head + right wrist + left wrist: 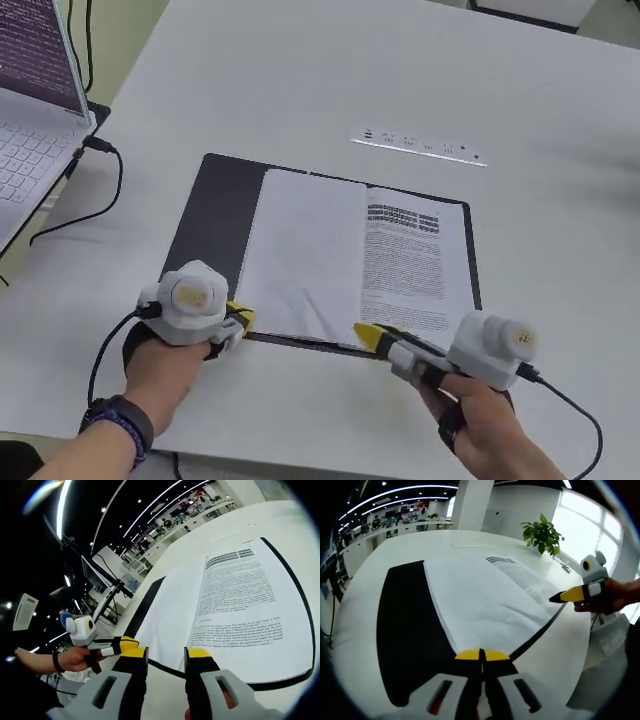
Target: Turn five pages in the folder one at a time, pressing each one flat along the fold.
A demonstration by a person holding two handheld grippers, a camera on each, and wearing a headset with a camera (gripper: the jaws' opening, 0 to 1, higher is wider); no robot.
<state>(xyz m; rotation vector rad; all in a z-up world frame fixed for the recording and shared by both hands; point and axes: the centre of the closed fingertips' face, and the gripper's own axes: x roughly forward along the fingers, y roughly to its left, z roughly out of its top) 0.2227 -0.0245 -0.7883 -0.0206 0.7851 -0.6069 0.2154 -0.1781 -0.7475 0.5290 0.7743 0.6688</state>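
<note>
Folder (pixel 212 215): open flat on table (pixel 300 70), black cover, near edge toward person.
L side: turned sheet (pixel 300 255), blank side up, lying flat w/ bare cover showing to its left.
R side: printed page (pixel 415 265), text up, flat, not lifted.
Fold: runs between the two sheets; neither gripper is on it.
L gripper (pixel 240 319): clenched, yellow tips together, nothing seen between them; sits at folder's near edge by the blank sheet's corner.
R gripper (pixel 371 337): released, jaws apart w/ clear gap, nothing held; tips at near edge, just below the fold end of the printed page.
Progress (judged): at least one sheet is over; count can't be read from the stack. Printed page is next and not yet gripped.
Left to do: pinch that page's near edge, carry it over, press along fold, repeat to five.
Around: power strip (pixel 418 145) beyond folder, laptop (pixel 30 120) far left w/ cable (pixel 105 195).
</note>
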